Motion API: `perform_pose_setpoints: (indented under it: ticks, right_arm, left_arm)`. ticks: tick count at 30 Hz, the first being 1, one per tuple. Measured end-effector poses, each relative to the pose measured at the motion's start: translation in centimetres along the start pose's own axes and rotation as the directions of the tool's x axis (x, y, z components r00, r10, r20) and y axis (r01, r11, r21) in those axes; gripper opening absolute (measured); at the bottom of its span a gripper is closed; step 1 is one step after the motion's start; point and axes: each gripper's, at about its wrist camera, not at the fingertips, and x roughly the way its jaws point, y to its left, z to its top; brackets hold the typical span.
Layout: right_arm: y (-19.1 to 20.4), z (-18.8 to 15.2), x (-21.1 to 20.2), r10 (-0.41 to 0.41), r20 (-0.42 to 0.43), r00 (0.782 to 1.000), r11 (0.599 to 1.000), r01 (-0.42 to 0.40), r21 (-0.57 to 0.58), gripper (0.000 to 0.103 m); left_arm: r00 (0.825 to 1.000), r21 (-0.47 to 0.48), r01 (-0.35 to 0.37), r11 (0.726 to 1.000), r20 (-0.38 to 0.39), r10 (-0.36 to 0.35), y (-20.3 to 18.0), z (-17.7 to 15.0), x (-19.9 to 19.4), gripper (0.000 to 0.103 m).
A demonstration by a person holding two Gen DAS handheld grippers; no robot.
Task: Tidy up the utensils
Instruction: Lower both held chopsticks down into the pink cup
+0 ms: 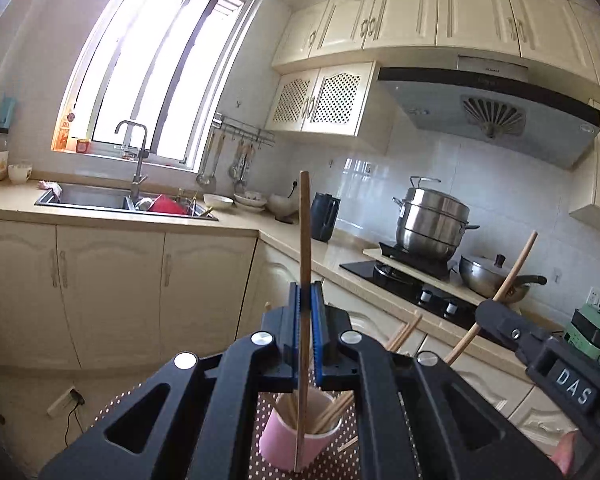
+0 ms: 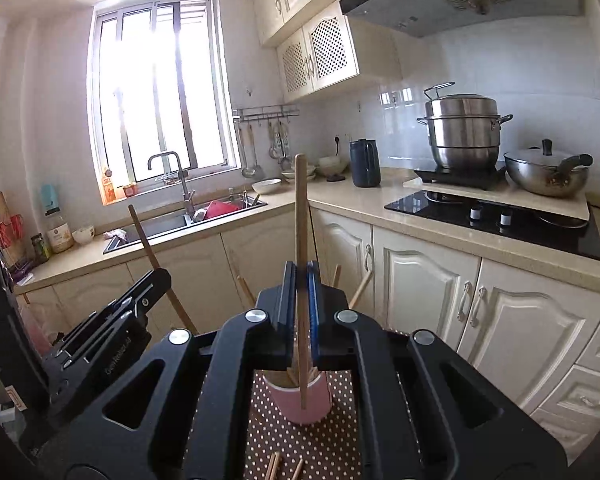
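My left gripper [image 1: 307,300] is shut on a wooden chopstick [image 1: 305,232], held upright above a pink cup [image 1: 296,446] that holds several chopsticks. My right gripper [image 2: 301,280] is shut on another wooden chopstick [image 2: 300,208], also upright over the pink cup [image 2: 304,402]. In the left wrist view the right gripper [image 1: 496,312] shows at right with its chopstick [image 1: 518,268] slanted. In the right wrist view the left gripper [image 2: 156,280] shows at left with its chopstick [image 2: 142,236]. Loose chopsticks [image 2: 276,466] lie on the dotted brown cloth [image 2: 324,440].
Cream kitchen cabinets [image 1: 112,292] stand behind. A sink [image 1: 88,196] with dishes is under the window. A black stove [image 2: 496,220] carries a steel steamer pot [image 2: 462,130] and a wok [image 2: 544,174]. A dark jug [image 2: 365,162] stands on the counter.
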Motion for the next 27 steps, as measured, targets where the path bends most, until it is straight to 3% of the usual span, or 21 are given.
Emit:
perform_pose_setpoints:
  ticks: [11,16,21,27]
  right_arm:
    - [-0.1,1.1,2.6,0.016,0.023,1.0,1.0,-0.015,-0.026,0.006]
    - [-0.4,0.2,4.0,-0.008,0.031,0.999,0.999,0.01,-0.039,0.006]
    - [-1.1,0.5,4.3,0.023,0.023,0.999,1.0,-0.023,0.002,0.006]
    - [-0.7,0.6,5.2,0.014,0.006,1.0,1.0,-0.014,-0.007,0.006]
  left_arm:
    - [0.997,0.056,0.024,0.998,0.065,-0.027,-2.0,0.9,2.9,0.006]
    - [1.0,0.063,0.014,0.998,0.019,-0.015,-1.8,-0.6,4.9,0.006]
    - [0.999,0.048,-0.011,0.999,-0.032,0.013,-0.5,-2.2,6.3,0.006]
    - [0.998,0.043,-0.026,0.999,-0.051,0.029,0.6,-2.8,6.6,0.006]
